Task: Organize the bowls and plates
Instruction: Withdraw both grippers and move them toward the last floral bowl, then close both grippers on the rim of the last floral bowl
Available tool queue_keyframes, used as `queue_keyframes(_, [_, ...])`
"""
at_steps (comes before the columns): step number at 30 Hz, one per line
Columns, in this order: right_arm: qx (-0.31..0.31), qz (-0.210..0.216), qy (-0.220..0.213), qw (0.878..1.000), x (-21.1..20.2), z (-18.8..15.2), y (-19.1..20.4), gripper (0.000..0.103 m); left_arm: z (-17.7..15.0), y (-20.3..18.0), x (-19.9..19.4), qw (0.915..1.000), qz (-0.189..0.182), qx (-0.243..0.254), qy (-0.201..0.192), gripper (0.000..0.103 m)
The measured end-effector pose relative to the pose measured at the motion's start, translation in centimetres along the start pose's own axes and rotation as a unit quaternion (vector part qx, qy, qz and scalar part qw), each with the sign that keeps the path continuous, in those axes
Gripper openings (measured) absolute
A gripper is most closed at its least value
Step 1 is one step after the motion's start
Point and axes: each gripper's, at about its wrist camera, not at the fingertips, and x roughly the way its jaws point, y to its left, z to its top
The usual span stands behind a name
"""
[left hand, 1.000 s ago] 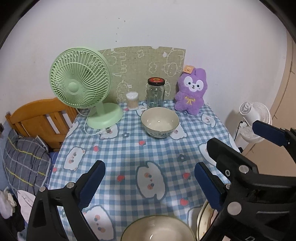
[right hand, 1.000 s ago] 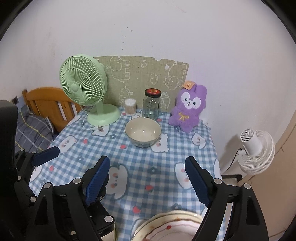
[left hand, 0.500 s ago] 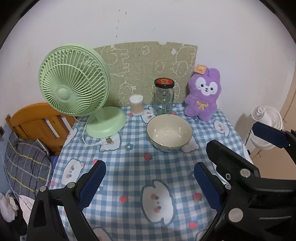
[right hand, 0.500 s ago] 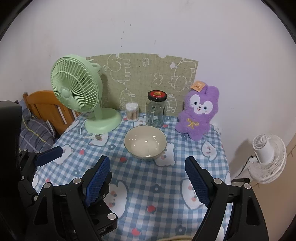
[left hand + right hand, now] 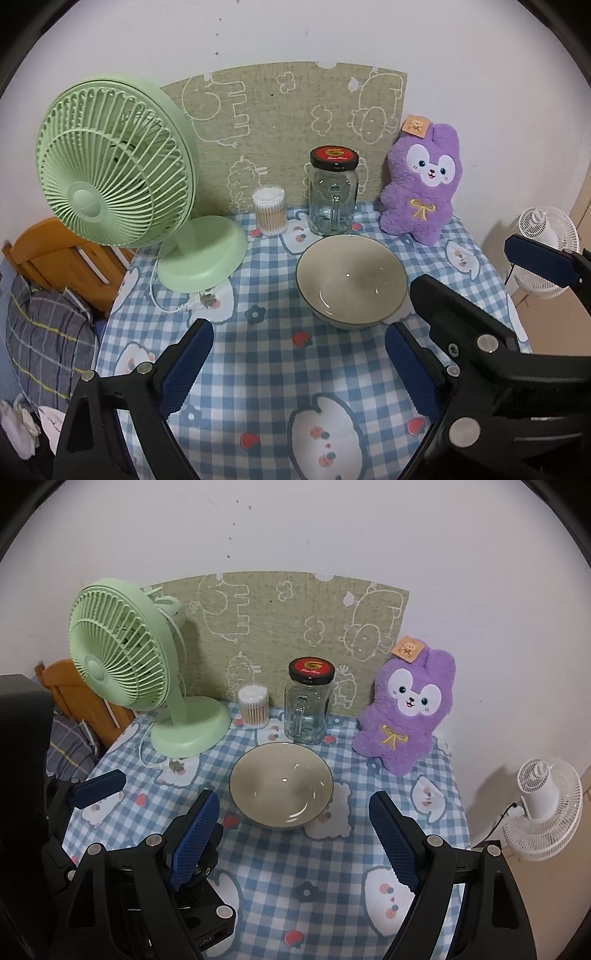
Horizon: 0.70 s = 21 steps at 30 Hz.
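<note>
Both the left tongs (image 5: pixel 297 360) and right tongs (image 5: pixel 293 834) gape wide, holding nothing. The ceramic bowl (image 5: pixel 280 785) sits mid-desk, just before the glass jar (image 5: pixel 308 701) (lidded, empty): an overshooting reach could topple it.

Each tool (image 5: pixel 295 838) has black screw-studded arms and ribbed blue pads (image 5: pixel 194 842).

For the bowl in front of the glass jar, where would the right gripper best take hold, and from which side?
Probably the near rim of the bowl, approached from the front and above, one jaw inside and one outside. It sits upright and empty, too wide to span, with the glass jar close behind. The right gripper is open and lined up.
</note>
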Motion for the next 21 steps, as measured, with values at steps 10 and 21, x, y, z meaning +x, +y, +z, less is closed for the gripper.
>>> queue_keyframes(10, [0.018, 0.023, 0.038, 0.999, 4.3, 1.4, -0.6, 0.085, 1.5, 1.1, 3.8, 0.9995, -0.01, -0.009, 0.028, 0.093])
queue_keyframes(21, [0.033, 0.017, 0.068, 0.997, 8.7, 1.4, -1.2, 0.085, 1.9, 1.8, 7.7, 0.9987, 0.006, -0.02, 0.047, 0.091])
